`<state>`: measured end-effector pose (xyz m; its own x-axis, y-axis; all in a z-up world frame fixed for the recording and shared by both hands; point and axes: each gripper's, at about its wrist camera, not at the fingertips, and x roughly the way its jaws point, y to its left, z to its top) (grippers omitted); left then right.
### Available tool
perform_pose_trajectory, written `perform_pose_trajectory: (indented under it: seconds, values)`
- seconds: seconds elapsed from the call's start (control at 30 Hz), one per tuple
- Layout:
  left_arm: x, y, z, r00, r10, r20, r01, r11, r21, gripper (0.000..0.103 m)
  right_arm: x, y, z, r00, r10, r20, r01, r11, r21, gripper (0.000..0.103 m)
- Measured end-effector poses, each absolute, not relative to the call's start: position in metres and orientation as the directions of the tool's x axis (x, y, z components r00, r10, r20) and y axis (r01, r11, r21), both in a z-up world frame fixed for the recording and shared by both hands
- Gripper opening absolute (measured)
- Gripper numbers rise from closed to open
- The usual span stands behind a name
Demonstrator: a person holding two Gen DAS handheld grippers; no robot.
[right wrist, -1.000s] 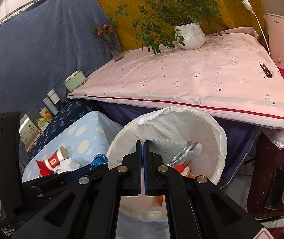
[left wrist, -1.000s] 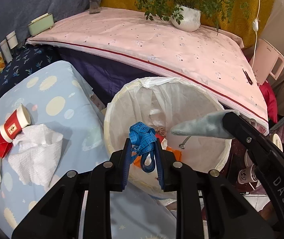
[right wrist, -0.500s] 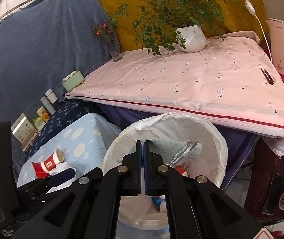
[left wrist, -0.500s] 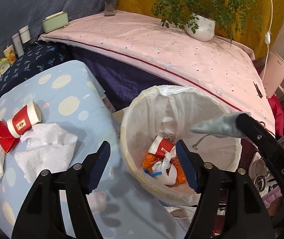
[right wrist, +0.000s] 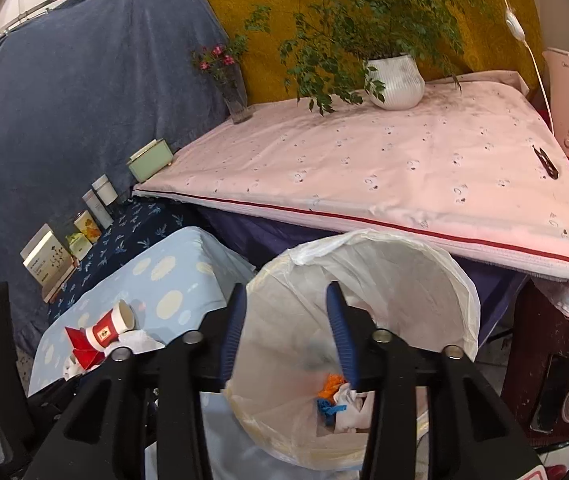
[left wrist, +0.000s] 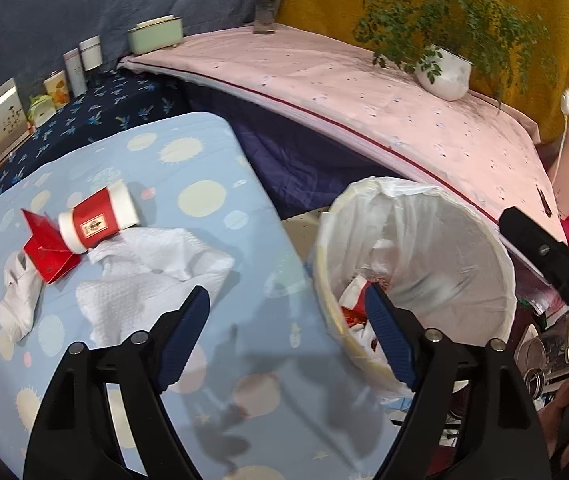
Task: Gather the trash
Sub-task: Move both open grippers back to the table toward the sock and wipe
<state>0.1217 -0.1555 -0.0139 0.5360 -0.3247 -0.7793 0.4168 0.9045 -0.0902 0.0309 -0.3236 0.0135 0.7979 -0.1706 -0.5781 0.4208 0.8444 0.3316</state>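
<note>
Both grippers have just let go: the left gripper (left wrist: pixel 286 322), which a second ago pinched a blue strap over the bin, now has its fingers spread with nothing between them, and the right gripper (right wrist: pixel 286 328), clamped on a grey cloth half a second ago, has its fingers parted and empty as well. A grey blur low inside the bin in the right wrist view is probably that cloth falling. Two more pieces are therefore in, and both grippers are free for the next pick.

Largest in the room is the pink-sheeted table (right wrist: pixel 404 176) against a yellow wall, with a dark blue curtain (right wrist: pixel 64 92) to the left. Below it lies the light blue spotted table (left wrist: pixel 164 184), still bearing trash. Just beside its edge stands the white-lined trash bin (left wrist: pixel 464 240), holding orange, white and blue scraps. On the spotted cloth rest a crumpled white paper towel (left wrist: pixel 144 276), a red paper cup (left wrist: pixel 98 222) on its side touching it, and a red folded card (left wrist: pixel 46 248).
</note>
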Motion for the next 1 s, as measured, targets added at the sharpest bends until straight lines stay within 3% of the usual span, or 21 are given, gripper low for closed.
perform_pose_trajectory:
  seconds: [0.33,1.0]
  values:
    - [0.121,-0.118,-0.010,0.559,-0.301,-0.773,0.349,0.931,-0.110,0.078,0.032,-0.291,0.022,0.806,-0.149,-0.573,0.382,0.870,0.312,0.058]
    - [0.117,-0.026,-0.010,0.599,-0.237,-0.765,0.193,0.970,-0.149,0.081,0.034,-0.213,0.020,0.799,-0.059,-0.599,0.268,0.926,0.266,0.064]
